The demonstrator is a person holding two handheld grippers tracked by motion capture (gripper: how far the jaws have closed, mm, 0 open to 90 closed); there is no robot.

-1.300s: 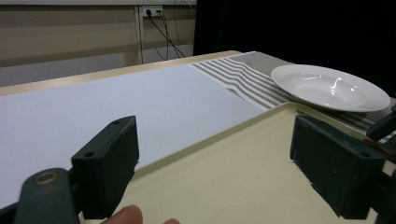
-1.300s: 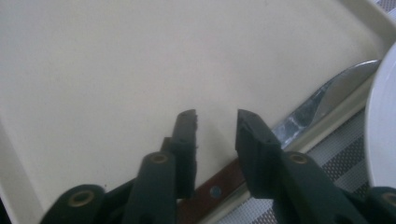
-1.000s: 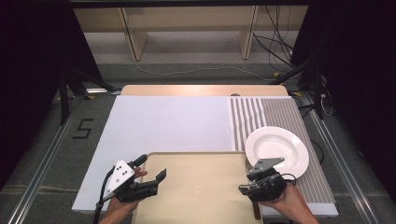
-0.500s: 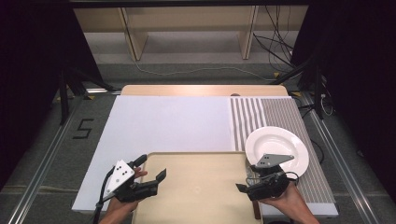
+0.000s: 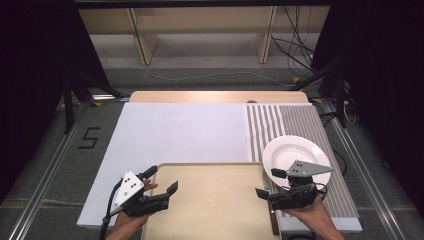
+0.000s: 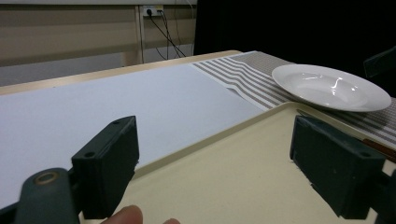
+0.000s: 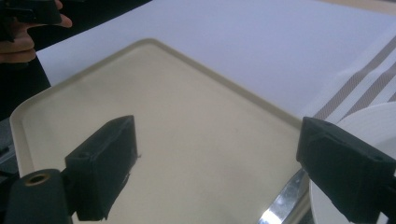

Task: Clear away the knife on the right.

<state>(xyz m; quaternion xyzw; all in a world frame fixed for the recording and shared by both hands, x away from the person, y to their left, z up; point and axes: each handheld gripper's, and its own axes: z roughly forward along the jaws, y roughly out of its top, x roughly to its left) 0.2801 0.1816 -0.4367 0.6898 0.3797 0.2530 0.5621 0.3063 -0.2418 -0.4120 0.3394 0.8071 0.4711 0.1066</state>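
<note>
A beige tray [image 5: 215, 200] lies at the near edge of the table, with nothing on it. My left gripper [image 5: 161, 180] is open over the tray's left rim, one jaw outside the rim and one above the tray floor. My right gripper [image 5: 269, 183] is open at the tray's right rim. A white plate [image 5: 295, 152] rests on the striped mat just behind it. In the left gripper view the open gripper [image 6: 215, 140] frames the tray [image 6: 243, 158], with the plate [image 6: 331, 86] beyond. In the right gripper view the open gripper [image 7: 219, 140] spans the tray [image 7: 187, 126] and the plate's edge [image 7: 373, 121].
A knife with a brown handle [image 5: 273, 222] lies along the tray's right side; its blade [image 7: 280, 205] shows between tray and plate. A white mat [image 5: 180, 132] covers the table's middle, beside a striped mat [image 5: 295, 120] on the right. The other hand [image 7: 21, 35] is at the tray's far corner.
My right gripper has shifted slightly forward toward the plate and tilted. The left gripper, tray and plate have stayed put.
</note>
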